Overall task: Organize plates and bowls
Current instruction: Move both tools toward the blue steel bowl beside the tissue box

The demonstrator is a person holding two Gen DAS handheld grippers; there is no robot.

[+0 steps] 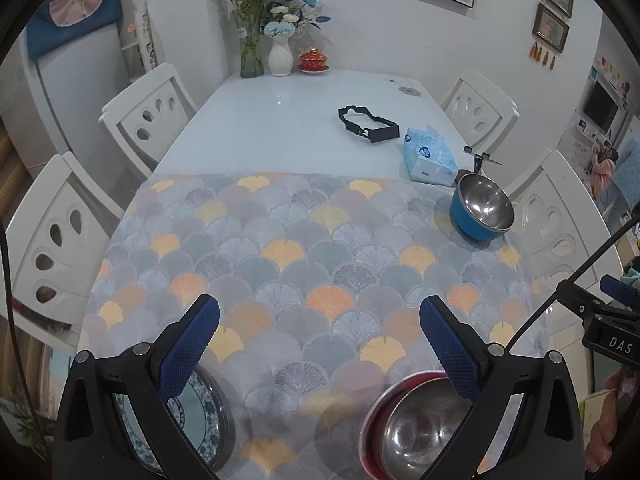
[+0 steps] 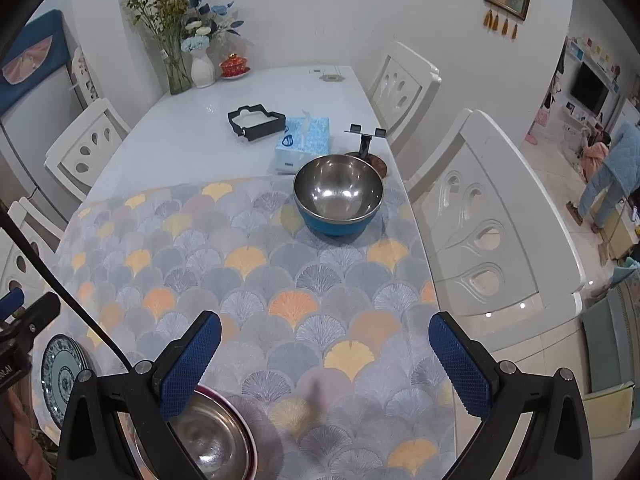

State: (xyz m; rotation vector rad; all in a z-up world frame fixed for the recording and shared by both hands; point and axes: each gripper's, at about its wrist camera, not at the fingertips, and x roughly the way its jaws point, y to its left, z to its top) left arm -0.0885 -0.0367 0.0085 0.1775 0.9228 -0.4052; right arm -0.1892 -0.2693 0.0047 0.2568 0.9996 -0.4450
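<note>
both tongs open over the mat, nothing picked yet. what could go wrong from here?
1. The red bowl and patterned plate sit near the table's near edge; a nudge from the left tongs might push them off.
2. The blue bowl sits near the table's right edge, close to the tissue box and a small black stand; the right tongs could clip them.

L gripper point(image 1: 319, 326) open over mat; plate point(image 1: 208, 416) btm-left, red bowl point(image 1: 416, 428) btm-right.
</note>
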